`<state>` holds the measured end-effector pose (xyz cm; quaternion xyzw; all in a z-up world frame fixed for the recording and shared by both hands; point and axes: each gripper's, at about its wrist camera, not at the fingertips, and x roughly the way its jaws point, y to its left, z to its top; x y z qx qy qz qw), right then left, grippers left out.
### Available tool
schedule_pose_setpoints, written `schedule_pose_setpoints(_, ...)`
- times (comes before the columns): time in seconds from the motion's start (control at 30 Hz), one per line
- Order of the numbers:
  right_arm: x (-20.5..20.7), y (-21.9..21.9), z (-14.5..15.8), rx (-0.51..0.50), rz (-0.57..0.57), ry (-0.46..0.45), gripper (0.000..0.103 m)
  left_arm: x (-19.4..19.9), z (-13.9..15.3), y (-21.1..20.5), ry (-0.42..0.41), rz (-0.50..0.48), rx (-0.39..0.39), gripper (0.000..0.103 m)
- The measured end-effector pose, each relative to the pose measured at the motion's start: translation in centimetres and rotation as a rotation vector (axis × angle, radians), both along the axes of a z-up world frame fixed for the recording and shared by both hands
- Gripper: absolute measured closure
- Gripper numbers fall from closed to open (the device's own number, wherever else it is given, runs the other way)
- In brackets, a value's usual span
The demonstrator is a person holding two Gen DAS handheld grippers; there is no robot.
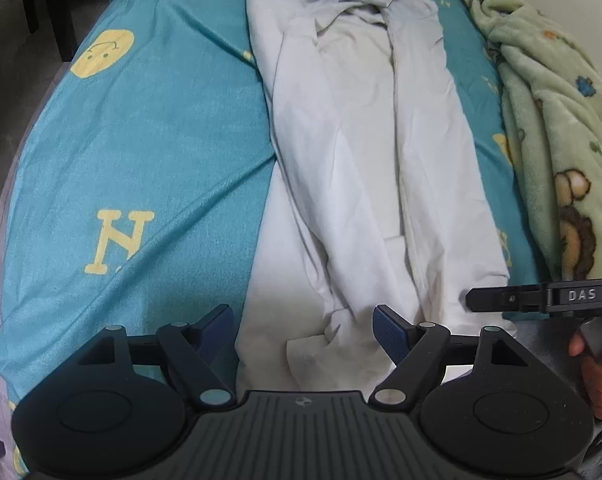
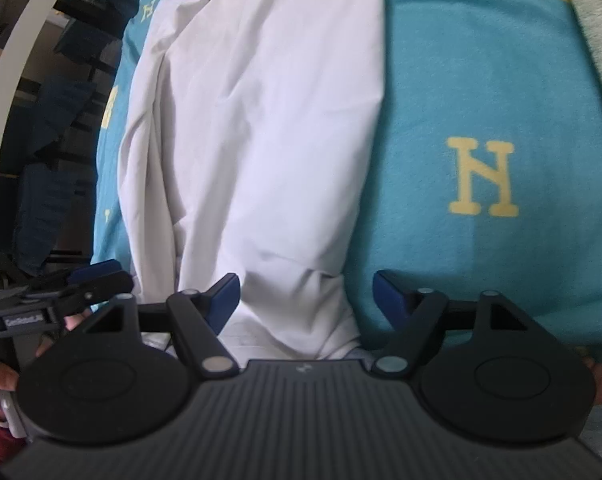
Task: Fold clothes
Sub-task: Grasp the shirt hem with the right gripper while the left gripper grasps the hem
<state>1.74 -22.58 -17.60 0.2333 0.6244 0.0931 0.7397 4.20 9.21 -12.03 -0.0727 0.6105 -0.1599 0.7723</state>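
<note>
A pale grey-white garment [image 1: 361,140] lies lengthwise on the bed, its sides folded in towards the middle and its collar end at the far side. My left gripper [image 1: 303,324] hovers open over the near hem, which lies loose between the blue pads without being pinched. In the right wrist view the same garment [image 2: 261,120] fills the middle. My right gripper [image 2: 305,296] stands open over its near right corner, the pads not pressing on the cloth. A black finger [image 1: 501,300] of the right gripper shows at the right edge of the left wrist view.
A teal bedsheet [image 1: 141,140] with yellow letters and a smiley covers the bed [image 2: 481,80]. A green fleece blanket [image 1: 541,100] is bunched along the garment's right side. Dark furniture [image 1: 21,0] stands beyond the bed's left edge. A rack with dark clothes [image 2: 53,160] stands at the left.
</note>
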Motion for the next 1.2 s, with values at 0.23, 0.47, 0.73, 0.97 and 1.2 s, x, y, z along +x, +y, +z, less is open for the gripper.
schedule_pose_setpoints(0.23, -0.7, 1.4, 1.6, -0.089, 0.083, -0.062, 0.093, -0.1, -1.7, -0.1, 0.065, -0.013, -0.014, 0.024)
schedule_pose_setpoints(0.47, -2.1, -1.2, 4.5, -0.026, 0.04, -0.136, 0.096, 0.1, -2.4, -0.3, 0.127, -0.041, -0.101, 0.021)
schedule_pose_setpoints(0.73, -3.2, -4.3, 3.8, -0.007, -0.025, -0.147, 0.096, -0.3, -3.2, -1.4, 0.211, -0.119, -0.164, 0.03)
schedule_pose_setpoints(0.97, -3.0, -3.8, 4.4, 0.003, -0.032, -0.183, 0.096, -1.0, -2.1, -1.0, 0.175, -0.101, -0.172, 0.091)
schedule_pose_setpoints(1.2, -4.4, -5.1, 9.2, 0.047, -0.051, -0.296, 0.097, -3.0, 4.9, 2.8, 0.025, 0.002, -0.358, 0.093)
